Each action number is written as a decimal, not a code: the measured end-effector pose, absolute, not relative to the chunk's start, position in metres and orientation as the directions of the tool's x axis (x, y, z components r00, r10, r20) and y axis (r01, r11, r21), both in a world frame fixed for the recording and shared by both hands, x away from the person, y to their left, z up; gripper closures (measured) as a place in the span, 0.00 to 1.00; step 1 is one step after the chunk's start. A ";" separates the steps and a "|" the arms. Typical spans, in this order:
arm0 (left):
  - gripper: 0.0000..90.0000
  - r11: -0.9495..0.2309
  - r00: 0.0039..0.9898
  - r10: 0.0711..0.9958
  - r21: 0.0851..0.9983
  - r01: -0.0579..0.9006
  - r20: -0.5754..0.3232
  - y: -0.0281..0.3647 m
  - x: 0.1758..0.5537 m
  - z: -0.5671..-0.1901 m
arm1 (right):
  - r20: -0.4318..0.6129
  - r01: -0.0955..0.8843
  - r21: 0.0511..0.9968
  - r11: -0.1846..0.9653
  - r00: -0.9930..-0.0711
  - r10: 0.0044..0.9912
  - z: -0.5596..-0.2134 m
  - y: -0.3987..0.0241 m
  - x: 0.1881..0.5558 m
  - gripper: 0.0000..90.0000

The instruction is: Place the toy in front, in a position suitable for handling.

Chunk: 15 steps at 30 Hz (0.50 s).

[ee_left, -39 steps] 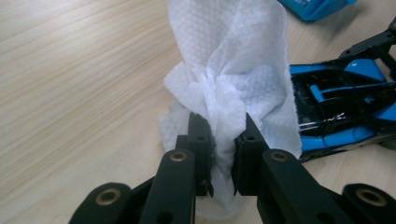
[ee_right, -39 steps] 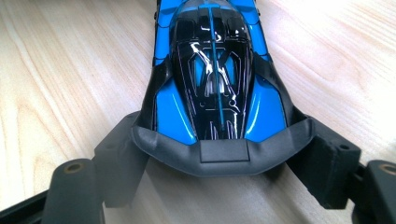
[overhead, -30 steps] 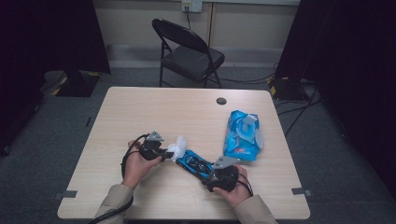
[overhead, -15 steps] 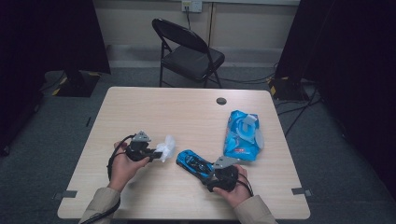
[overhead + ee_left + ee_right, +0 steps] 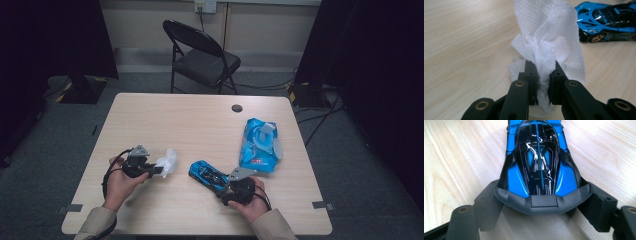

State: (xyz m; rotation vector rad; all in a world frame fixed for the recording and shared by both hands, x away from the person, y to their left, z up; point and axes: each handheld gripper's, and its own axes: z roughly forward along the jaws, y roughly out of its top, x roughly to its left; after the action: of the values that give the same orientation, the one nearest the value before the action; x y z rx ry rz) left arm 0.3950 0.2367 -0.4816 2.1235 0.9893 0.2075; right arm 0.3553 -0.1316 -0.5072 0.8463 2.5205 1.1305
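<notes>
1. Wipe first: my left gripper has its jaws pinched nearly together on a crumpled white wipe, which bunches up between the tips and stands up past them in the left gripper view. In the high view it sits at the left-front part of the table, just off the surface or touching it; I cannot tell which.
2. My right gripper has its jaws spread wide, one on each side of the rear of a blue and black toy car. The jaws press against the car's dark rear bumper in the right gripper view.
3. The car rests on the table near the front edge, its nose pointing away from my right hand, toward the wipe. The two are near but apart.
4. A blue wipes packet lies flat on the right side of the table, its white lid flap open. There is printing on the packet, but it is too small for me to read.
5. I can read no writing or brand on the car.
</notes>
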 end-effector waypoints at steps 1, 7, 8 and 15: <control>0.89 -0.403 0.686 0.709 0.705 0.584 -0.163 0.238 0.394 -0.481 | 0.008 0.405 0.745 0.530 -0.799 0.601 -0.507 -0.132 0.355 0.27; 0.89 -0.418 0.703 0.692 0.704 0.574 -0.162 0.237 0.385 -0.480 | 0.008 0.405 0.745 0.530 -0.799 0.601 -0.507 -0.132 0.355 0.27; 0.89 -0.418 0.703 0.692 0.704 0.574 -0.162 0.237 0.385 -0.480 | 0.008 0.405 0.745 0.530 -0.799 0.601 -0.507 -0.132 0.355 0.27; 0.89 -0.476 0.750 0.641 0.683 0.554 -0.162 0.214 0.380 -0.487 | 0.008 0.406 0.745 0.530 -0.799 0.601 -0.507 -0.132 0.355 0.27</control>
State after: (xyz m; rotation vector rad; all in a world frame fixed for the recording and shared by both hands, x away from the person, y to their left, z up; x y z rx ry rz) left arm 0.3804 0.2135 -0.4868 2.1938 0.8920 0.1488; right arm 0.3550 -0.1316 -0.5072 0.8473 2.5199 1.1298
